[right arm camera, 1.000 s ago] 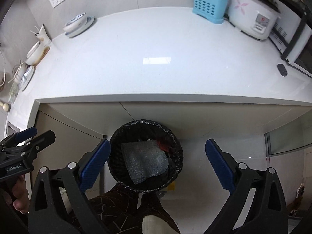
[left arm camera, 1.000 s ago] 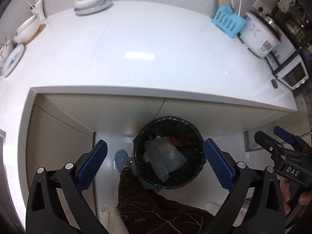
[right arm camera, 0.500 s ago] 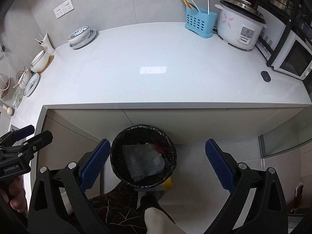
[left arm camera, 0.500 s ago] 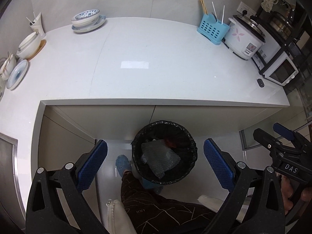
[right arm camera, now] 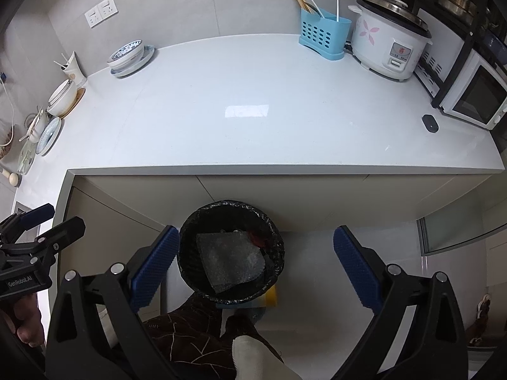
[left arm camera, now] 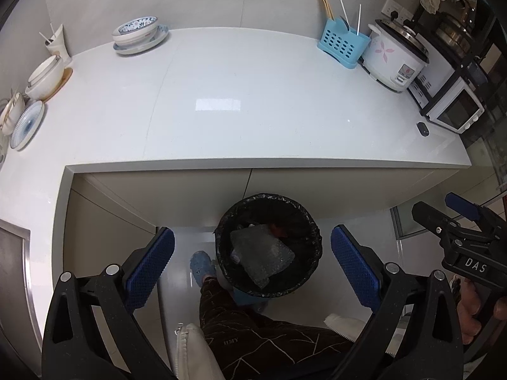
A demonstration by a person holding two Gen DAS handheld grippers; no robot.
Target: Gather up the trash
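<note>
A round bin lined with a black bag [left arm camera: 312, 221] stands on the floor below the counter edge; it also shows in the right wrist view [right arm camera: 190, 231]. Inside lie a sheet of bubble wrap [left arm camera: 259, 255] [right arm camera: 229, 258] and a red scrap [left arm camera: 277, 228] [right arm camera: 257, 240]. My left gripper [left arm camera: 253, 261] is open and empty, held high above the bin. My right gripper [right arm camera: 253, 261] is open and empty too, just right of the bin. Each gripper shows at the edge of the other's view.
The white counter [left arm camera: 253, 101] carries stacked bowls [left arm camera: 137, 33], a blue utensil caddy [left arm camera: 343, 44], a rice cooker [left arm camera: 394, 58], a toaster oven [left arm camera: 453, 110], a small black object [left arm camera: 423, 128] and dishes at the left [left arm camera: 27, 123]. The person's legs [left arm camera: 253, 329] stand below.
Both grippers have risen and pulled back from the counter, so the bin looks smaller and more of the back wall shows. Both stay open and empty.
</note>
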